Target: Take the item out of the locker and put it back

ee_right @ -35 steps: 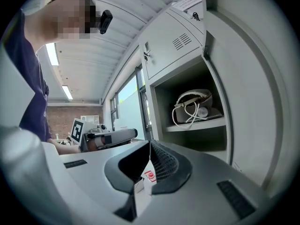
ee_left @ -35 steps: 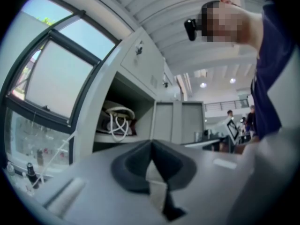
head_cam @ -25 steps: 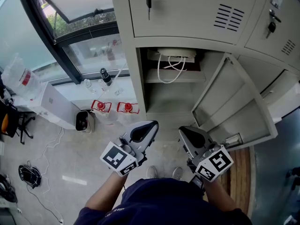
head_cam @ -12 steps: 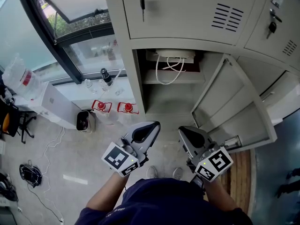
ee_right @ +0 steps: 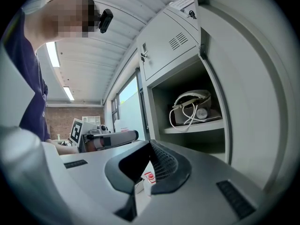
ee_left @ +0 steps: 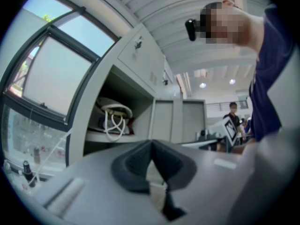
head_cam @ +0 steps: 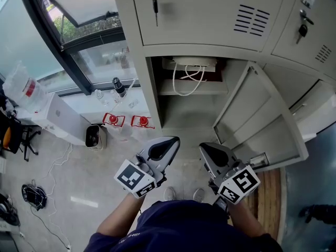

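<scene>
Inside metal locker (head_cam: 189,112) | boxy item (head_cam: 190,63) (looped white cord (head_cam: 174,80)) | left gripper (head_cam: 167,142), right gripper (head_cam: 206,149) closed, empty

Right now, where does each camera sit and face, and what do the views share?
Head view: on the person's head, steeply down at the open locker; left gripper, right gripper, forearms, torso show.
Left gripper view: on that gripper, along shut jaws toward the locker; torso at right.
Right gripper view: likewise; left gripper and torso at left.
Shared: all show the corded white device on the shelf.
</scene>
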